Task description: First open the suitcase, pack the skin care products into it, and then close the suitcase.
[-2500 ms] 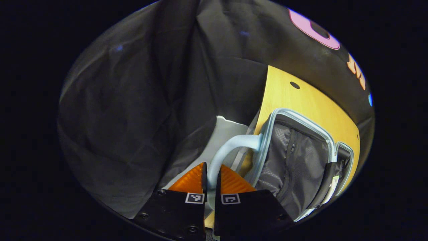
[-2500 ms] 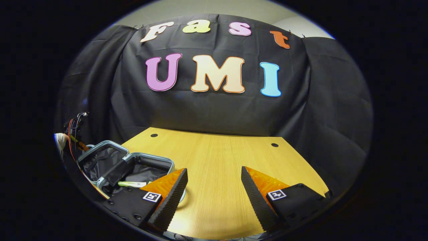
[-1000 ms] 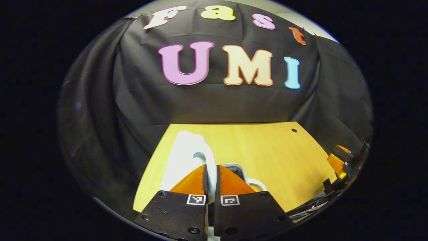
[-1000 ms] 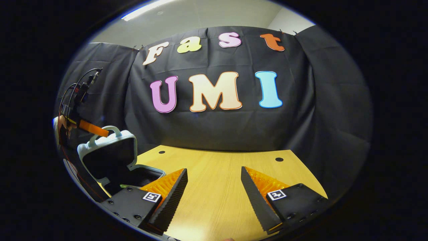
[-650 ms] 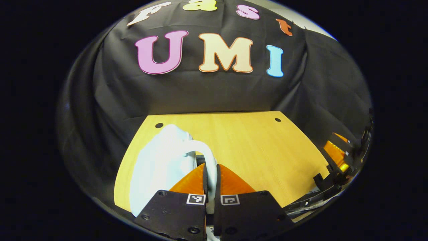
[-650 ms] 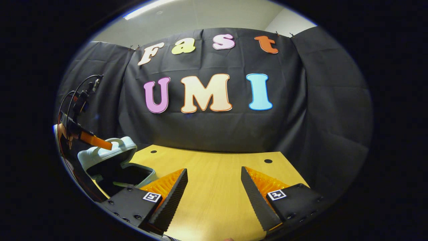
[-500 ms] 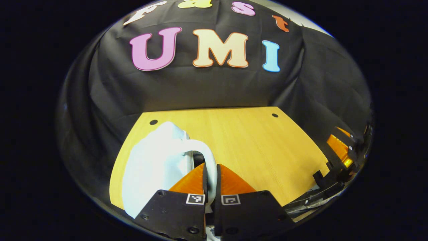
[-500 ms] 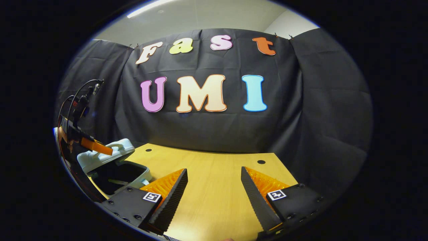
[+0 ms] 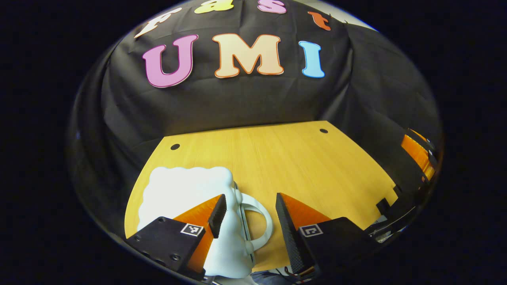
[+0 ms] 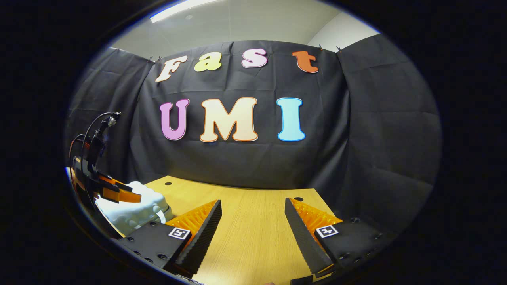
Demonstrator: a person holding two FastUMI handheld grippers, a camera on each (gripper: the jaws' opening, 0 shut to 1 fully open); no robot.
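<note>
The pale blue suitcase (image 9: 182, 190) lies closed and flat on the wooden table (image 9: 277, 158), near its left front corner. Its looped handle (image 9: 259, 221) points right and sits between the fingers of my left gripper (image 9: 247, 208), which stands open just above it without touching. In the right gripper view the suitcase (image 10: 132, 209) shows at the far left with the left gripper (image 10: 119, 190) over it. My right gripper (image 10: 253, 221) hovers open over the table's front, nothing between its fingers. The skin care products are hidden inside the closed case.
The right gripper's orange fingers (image 9: 416, 148) show at the far right edge of the left gripper view. The bare wooden table (image 10: 253, 206) stretches back to the black cloth wall, with two small dark holes (image 9: 323, 130) near its far edge.
The left gripper swung the lid down by the handle until the suitcase shut, then opened and let the handle go. The right gripper stayed open, tilting slightly upward.
</note>
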